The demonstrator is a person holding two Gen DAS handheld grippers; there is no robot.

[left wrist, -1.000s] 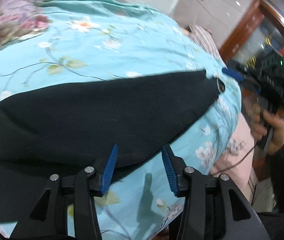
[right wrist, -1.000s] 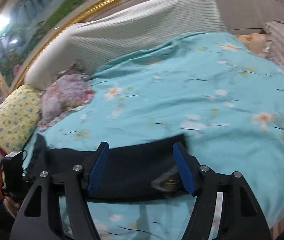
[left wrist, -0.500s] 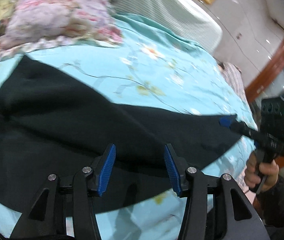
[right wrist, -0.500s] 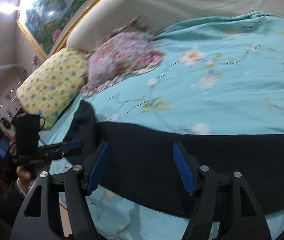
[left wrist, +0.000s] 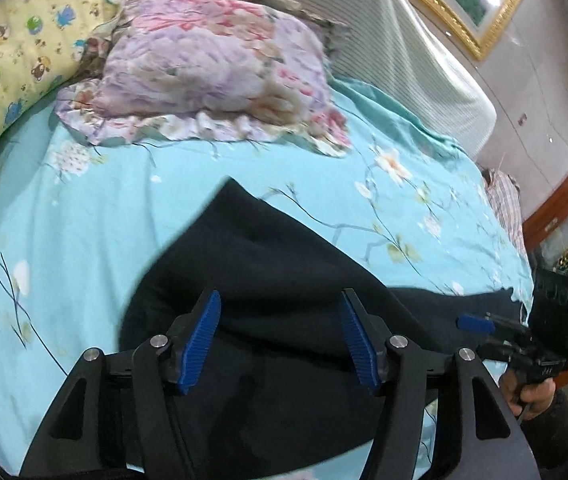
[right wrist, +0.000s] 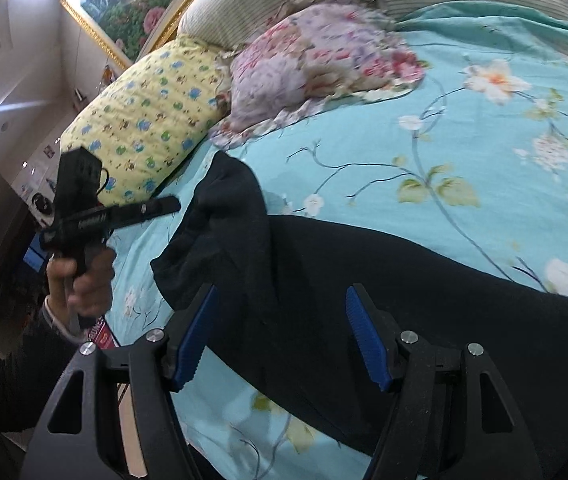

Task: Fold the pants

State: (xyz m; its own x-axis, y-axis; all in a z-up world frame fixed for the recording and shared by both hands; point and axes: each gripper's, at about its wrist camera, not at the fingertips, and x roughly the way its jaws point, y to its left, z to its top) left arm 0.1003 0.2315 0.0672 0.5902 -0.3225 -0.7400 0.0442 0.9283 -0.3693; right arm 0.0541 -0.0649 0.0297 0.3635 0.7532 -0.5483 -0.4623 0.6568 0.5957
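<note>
left wrist view: left gripper (left wrist: 280, 336) above dark pants (left wrist: 268, 280) lying lengthwise on turquoise floral sheet (left wrist: 84, 220); jaws just been opening, spread, nothing between pads. judged step: repositioning between folds, waist end bunched near floral pillow (left wrist: 212, 68).

right wrist view: right gripper (right wrist: 280, 336) hovers over pants (right wrist: 403, 280), jaws released, empty. next move likely needs both to pinch one end, carry it across.

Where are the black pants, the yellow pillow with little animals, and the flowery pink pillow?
black pants (right wrist: 403, 280), right wrist view, on the flat leg.
yellow pillow (right wrist: 144, 128), right wrist view, on its printed top.
flowery pink pillow (left wrist: 212, 68), left wrist view, on its puffy middle.
</note>
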